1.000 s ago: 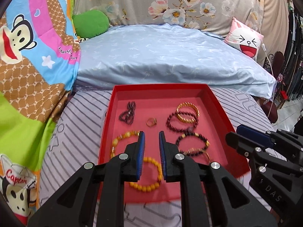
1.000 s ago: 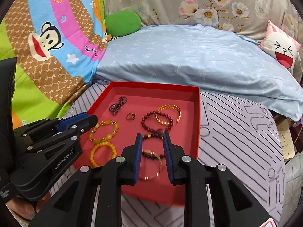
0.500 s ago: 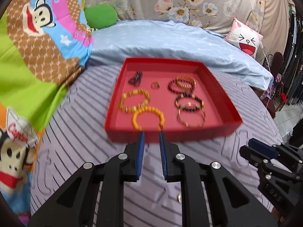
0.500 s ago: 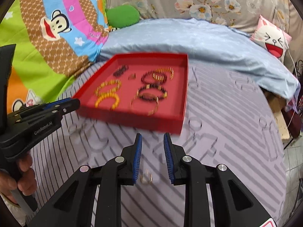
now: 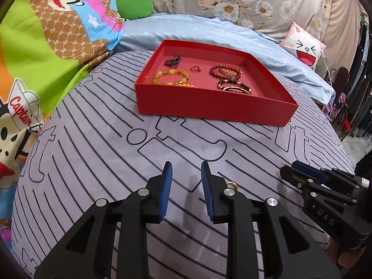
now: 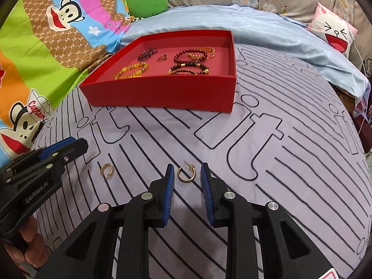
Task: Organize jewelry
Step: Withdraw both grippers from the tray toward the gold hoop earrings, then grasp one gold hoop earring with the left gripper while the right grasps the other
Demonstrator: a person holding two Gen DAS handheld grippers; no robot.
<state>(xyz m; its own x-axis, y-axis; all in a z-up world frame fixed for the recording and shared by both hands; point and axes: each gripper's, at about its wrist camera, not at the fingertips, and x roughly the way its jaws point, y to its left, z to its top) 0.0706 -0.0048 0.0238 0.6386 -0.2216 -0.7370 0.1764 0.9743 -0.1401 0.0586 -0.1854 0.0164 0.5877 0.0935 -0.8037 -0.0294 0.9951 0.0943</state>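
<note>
A red tray (image 5: pixel 209 107) (image 6: pixel 162 93) sits on the striped sheet and holds several bead bracelets (image 5: pixel 171 76) and a small ring (image 5: pixel 195 68). Two gold hoop earrings lie on the sheet in front of it. One earring (image 6: pixel 187 174) rests between the tips of my right gripper (image 6: pixel 186 174), whose pads stand apart from it. The other earring (image 6: pixel 107 169) (image 5: pixel 232 184) lies just right of my left gripper (image 5: pixel 186 169) (image 6: pixel 65 146). Its jaws are opening with nothing between them. In the left wrist view my right gripper (image 5: pixel 302 179) shows at the right edge.
The lilac striped sheet (image 6: pixel 279 162) spreads around the tray. Behind it lies a pale blue quilt (image 5: pixel 209 30). A cartoon monkey blanket (image 5: pixel 46 46) borders the left, a white and pink cushion (image 5: pixel 304 48) the right. A hand (image 6: pixel 23 248) grips the left tool's handle.
Both grippers have drawn back from over the tray and come down to the sheet in front of it. The earrings have come into view. The left jaws have widened.
</note>
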